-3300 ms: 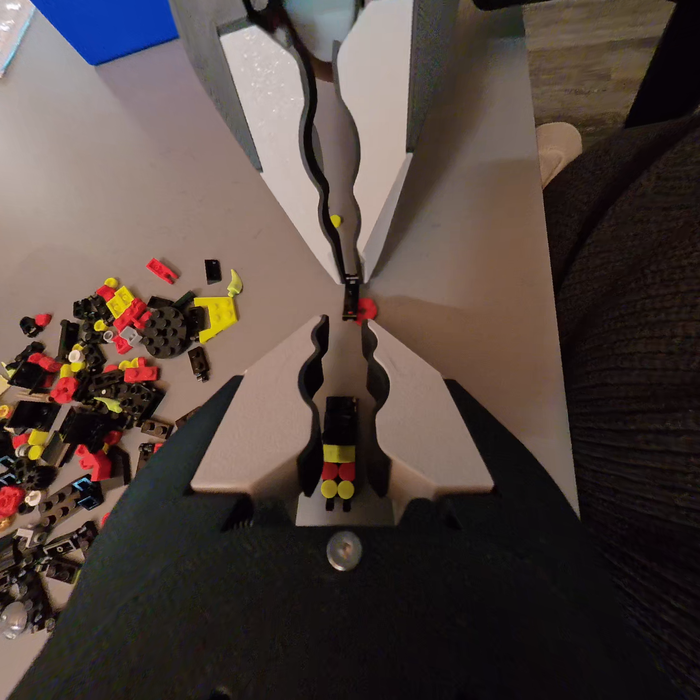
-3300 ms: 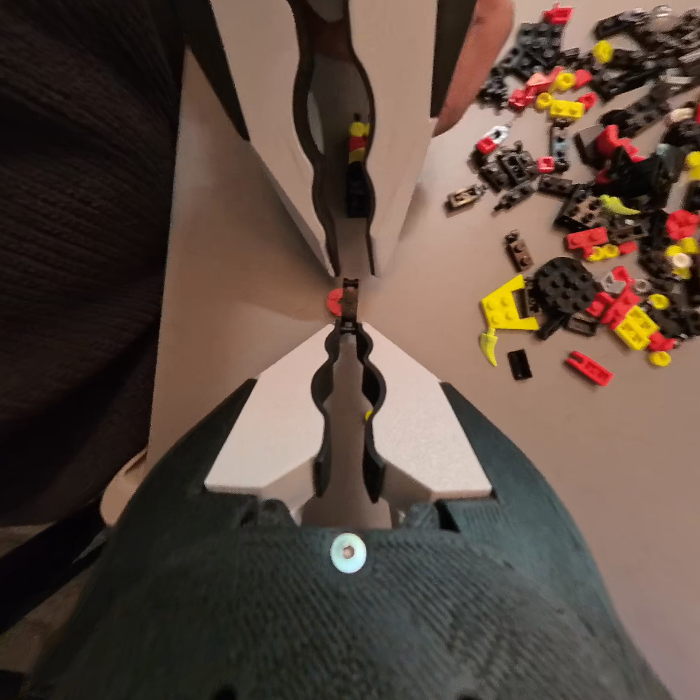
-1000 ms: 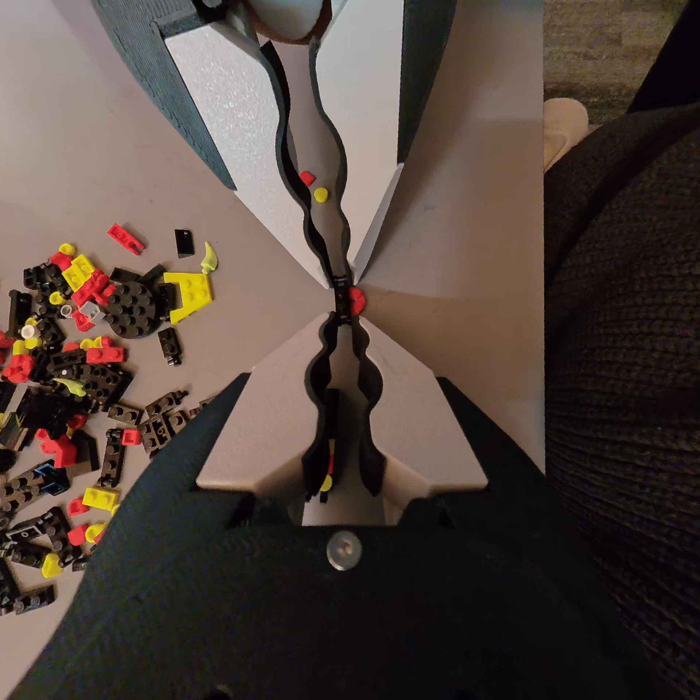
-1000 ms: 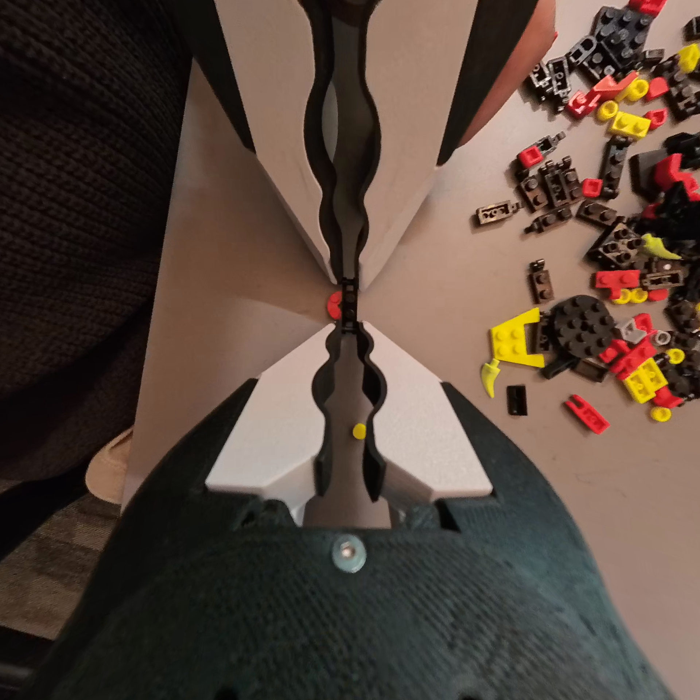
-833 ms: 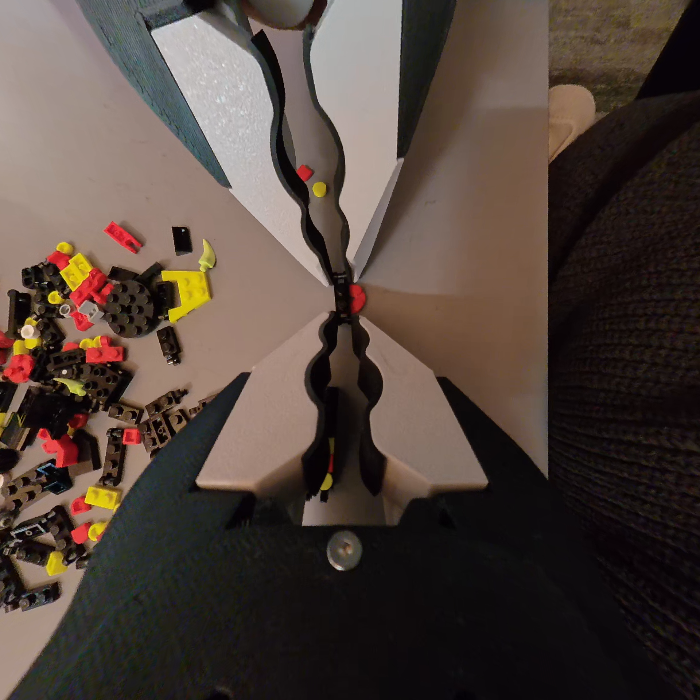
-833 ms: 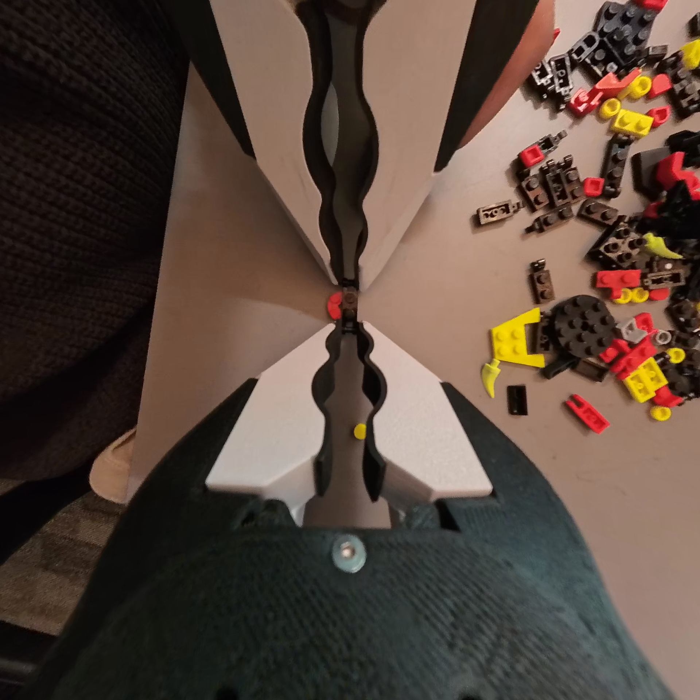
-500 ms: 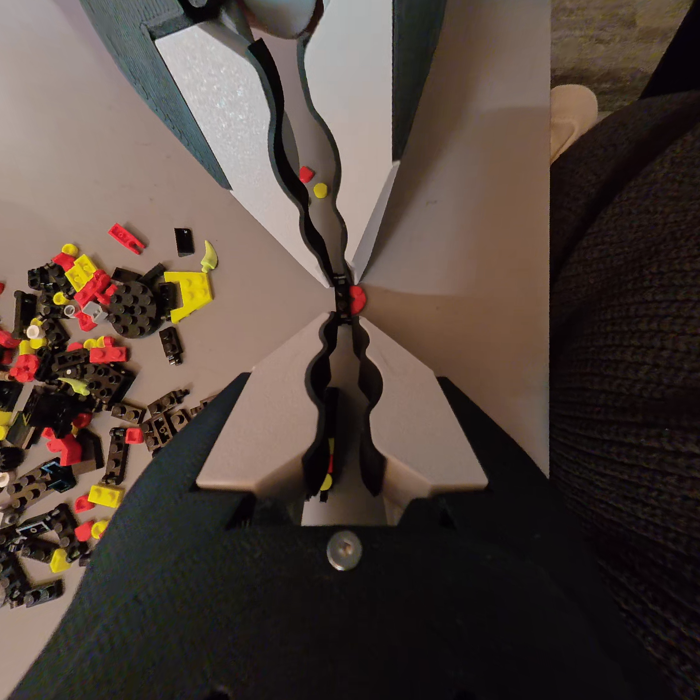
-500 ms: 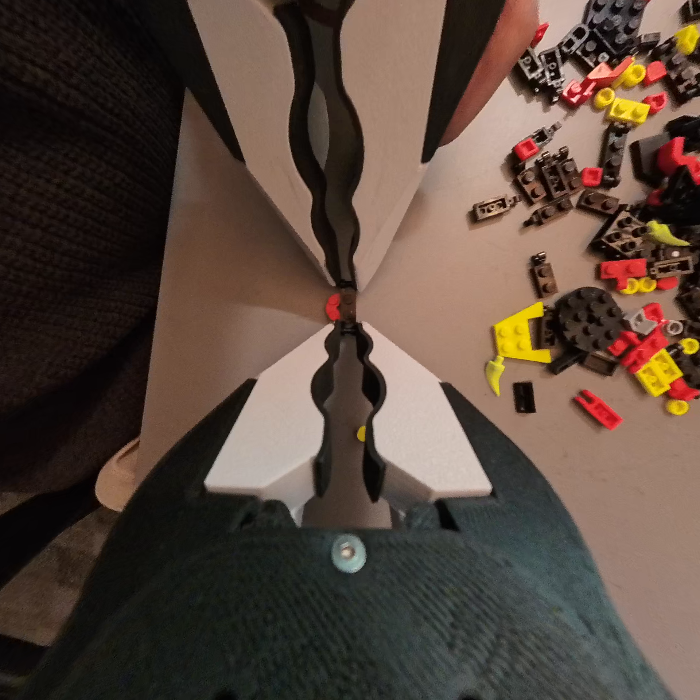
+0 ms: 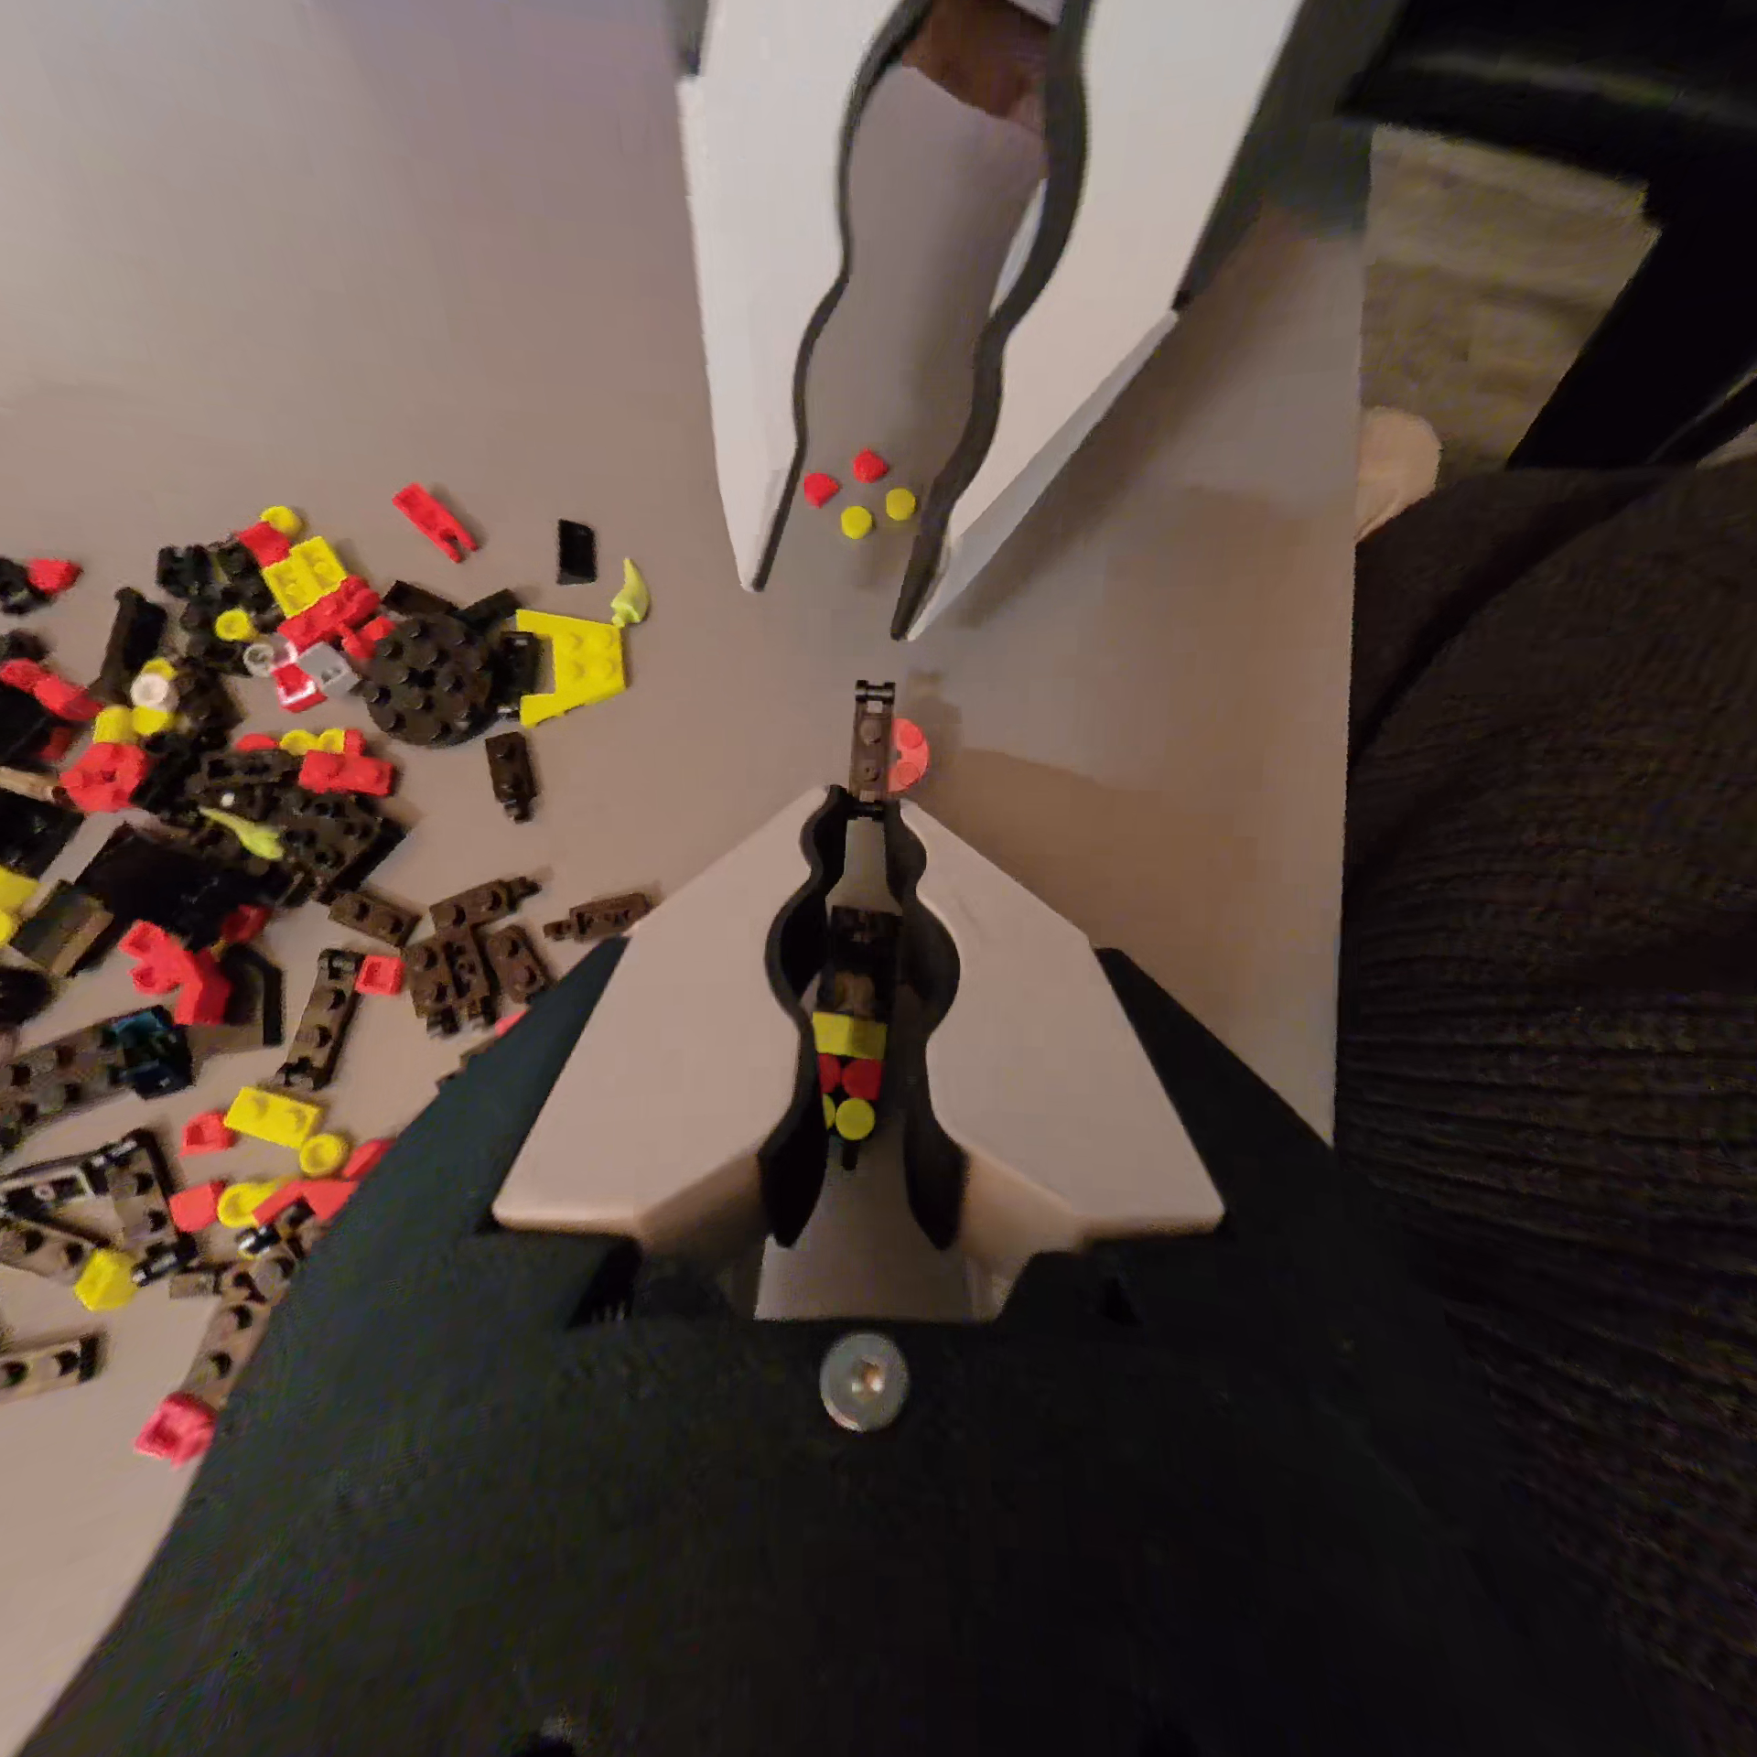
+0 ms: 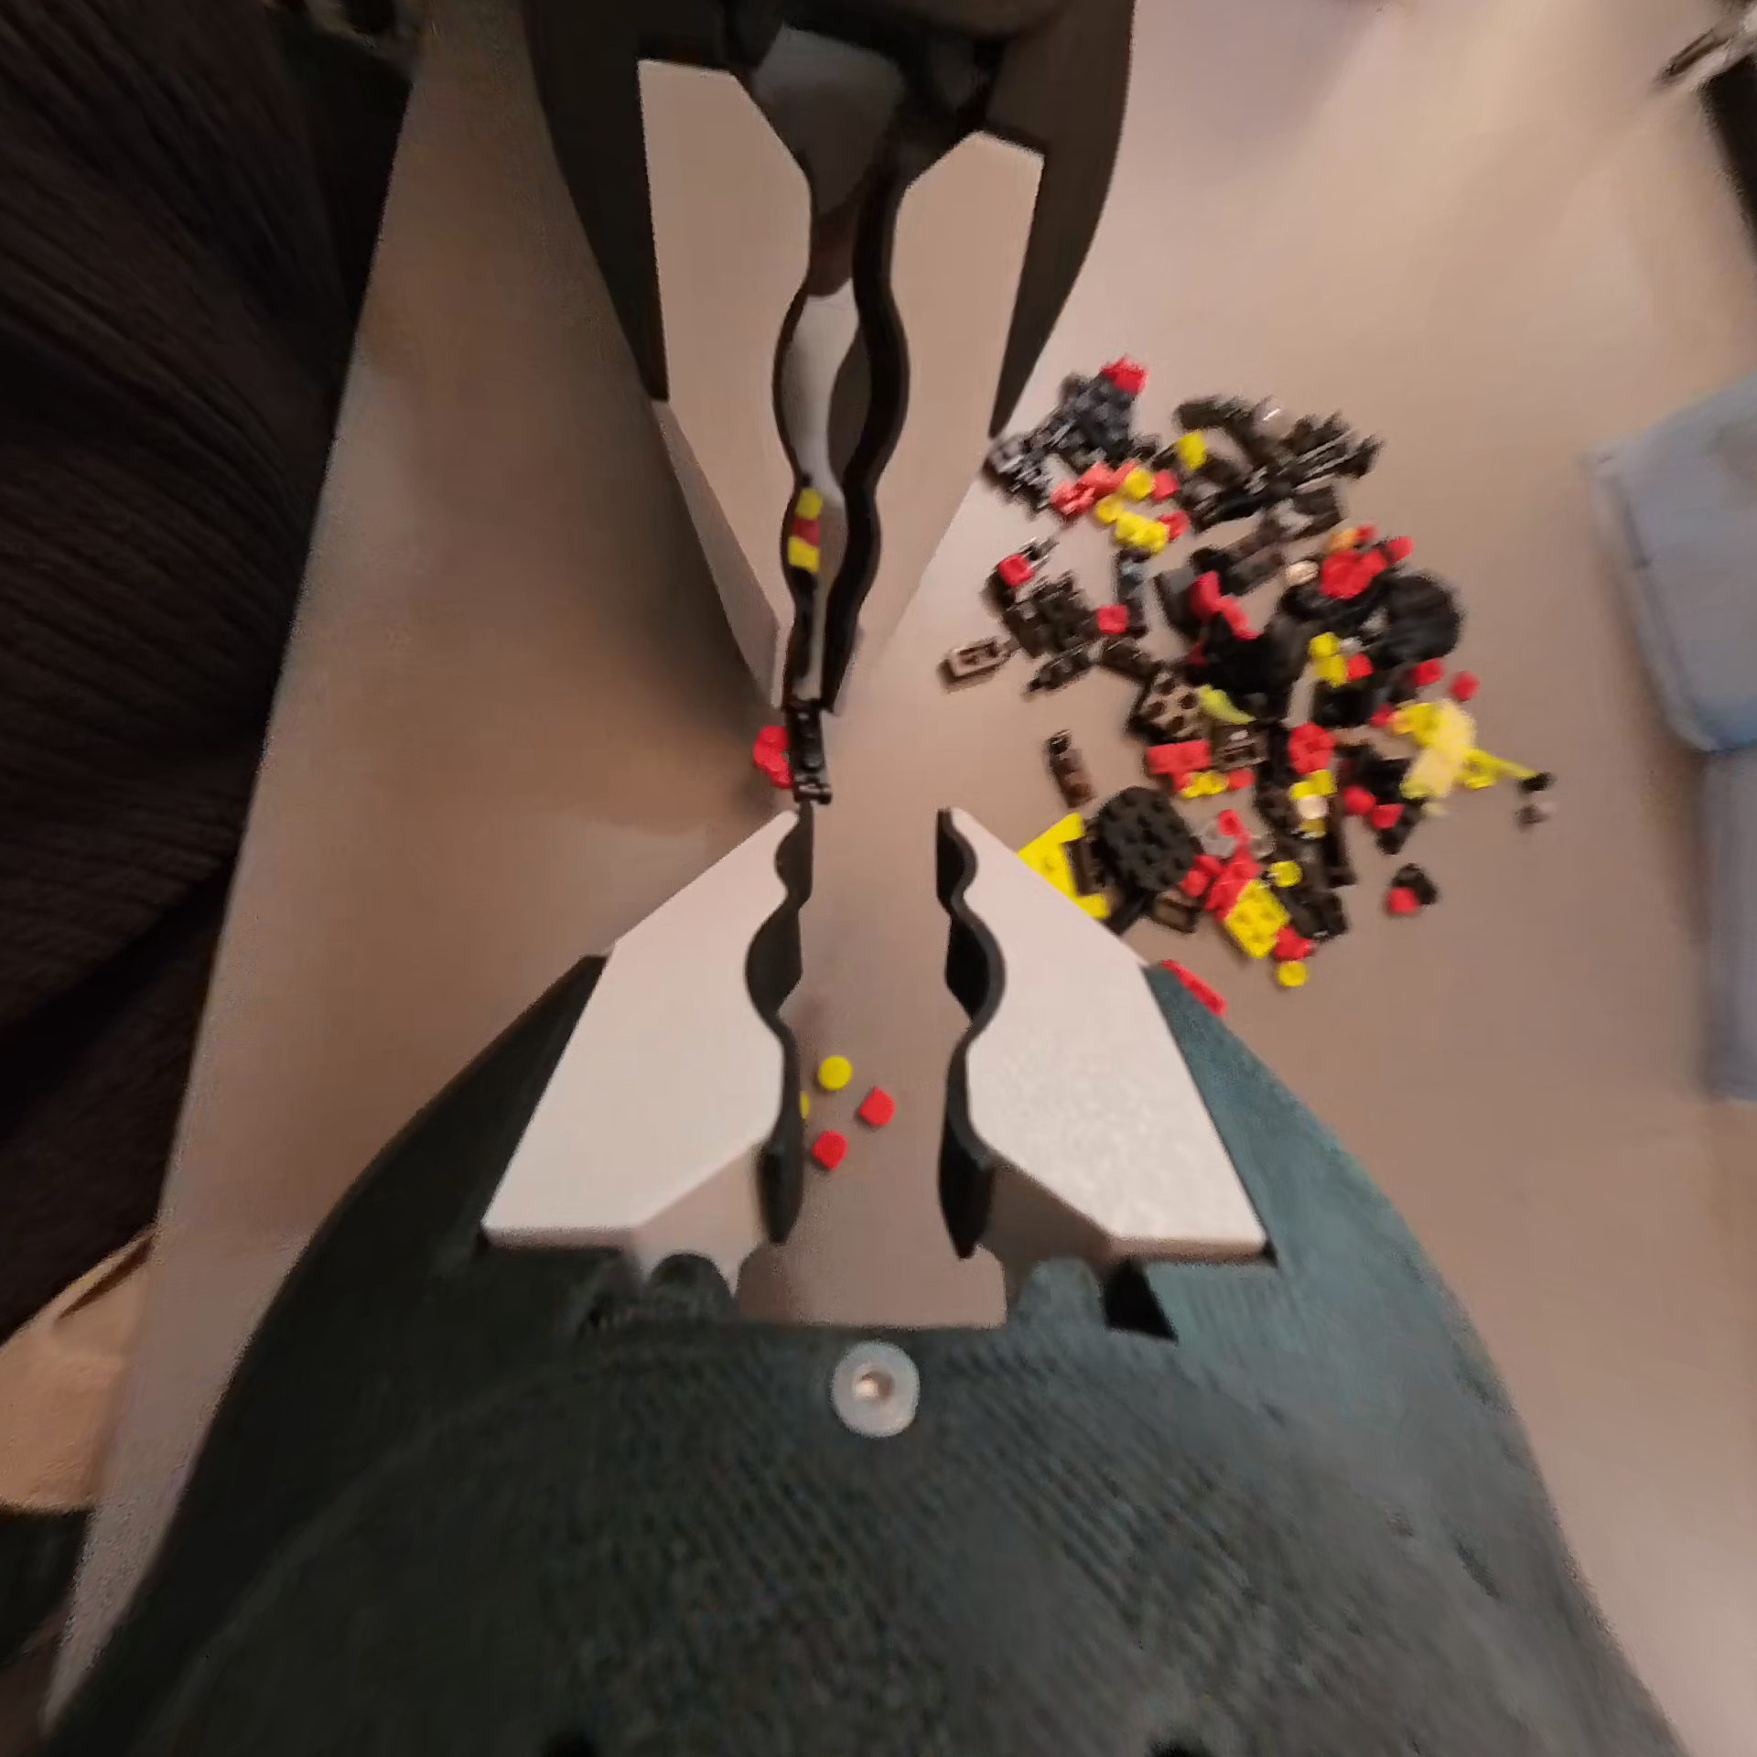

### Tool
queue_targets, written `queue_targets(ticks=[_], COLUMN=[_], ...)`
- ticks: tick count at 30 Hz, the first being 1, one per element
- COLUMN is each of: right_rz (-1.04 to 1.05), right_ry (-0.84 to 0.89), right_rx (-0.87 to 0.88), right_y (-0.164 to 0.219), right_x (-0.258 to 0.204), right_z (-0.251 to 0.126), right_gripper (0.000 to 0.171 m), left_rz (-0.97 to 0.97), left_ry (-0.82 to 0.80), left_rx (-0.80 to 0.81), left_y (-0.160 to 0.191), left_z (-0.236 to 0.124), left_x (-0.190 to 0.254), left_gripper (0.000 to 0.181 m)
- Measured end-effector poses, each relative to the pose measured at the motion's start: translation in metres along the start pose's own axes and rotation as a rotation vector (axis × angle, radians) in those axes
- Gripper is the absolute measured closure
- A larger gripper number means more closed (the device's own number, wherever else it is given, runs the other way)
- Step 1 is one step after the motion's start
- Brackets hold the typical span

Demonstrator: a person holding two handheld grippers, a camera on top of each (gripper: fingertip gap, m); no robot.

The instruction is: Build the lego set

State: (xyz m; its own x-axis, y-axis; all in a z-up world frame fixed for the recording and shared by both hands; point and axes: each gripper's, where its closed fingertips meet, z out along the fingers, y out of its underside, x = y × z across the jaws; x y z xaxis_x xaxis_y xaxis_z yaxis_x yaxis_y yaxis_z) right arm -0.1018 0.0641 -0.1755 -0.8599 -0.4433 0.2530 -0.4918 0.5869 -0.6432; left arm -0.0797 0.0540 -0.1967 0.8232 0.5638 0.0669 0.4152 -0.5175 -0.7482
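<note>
My left gripper (image 9: 863,806) is shut on a long thin black Lego assembly (image 9: 870,737) that sticks out past its fingertips, with a red half-round piece (image 9: 908,756) on its right side. The assembly's yellow and red part (image 9: 849,1074) lies between the fingers. My right gripper (image 10: 873,825) is open and empty, just short of the assembly's tip (image 10: 806,751). It shows opposite in the left wrist view (image 9: 837,604). Small red and yellow round pieces (image 10: 841,1108) lie on the table under it, also seen in the left wrist view (image 9: 860,494).
A pile of loose black, red and yellow Lego pieces (image 9: 238,856) lies on the beige table (image 9: 333,238), also in the right wrist view (image 10: 1255,685). A person's dark knitted sleeve or lap (image 9: 1559,1046) is past the table edge. A pale blue thing (image 10: 1702,608) lies beyond the pile. The tips of both grippers are at nearly the same place.
My right gripper has opened, let go of the black assembly and pulled back from it. My left gripper still holds the assembly.
</note>
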Motion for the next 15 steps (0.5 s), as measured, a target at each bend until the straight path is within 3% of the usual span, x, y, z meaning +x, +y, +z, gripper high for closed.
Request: queue_targets(ticks=[5,8,15], right_rz=[-0.235,-0.340,-0.475], right_ry=[0.266,0.351,0.428], right_rx=[0.094,0.070,-0.070], right_y=[-0.043,-0.050,-0.033], right_x=[0.008,0.004,0.005], right_z=[-0.018,-0.019,-0.007], right_gripper=[0.152,0.151,0.152], left_rz=[-0.313,-0.465,-0.459], left_ry=[0.183,0.274,0.276], left_rx=[0.148,0.223,0.208], left_y=[-0.017,-0.025,-0.022], left_z=[-0.021,-0.032,-0.032], left_x=[-0.003,-0.010,-0.010], left_gripper=[0.175,0.175,0.176])
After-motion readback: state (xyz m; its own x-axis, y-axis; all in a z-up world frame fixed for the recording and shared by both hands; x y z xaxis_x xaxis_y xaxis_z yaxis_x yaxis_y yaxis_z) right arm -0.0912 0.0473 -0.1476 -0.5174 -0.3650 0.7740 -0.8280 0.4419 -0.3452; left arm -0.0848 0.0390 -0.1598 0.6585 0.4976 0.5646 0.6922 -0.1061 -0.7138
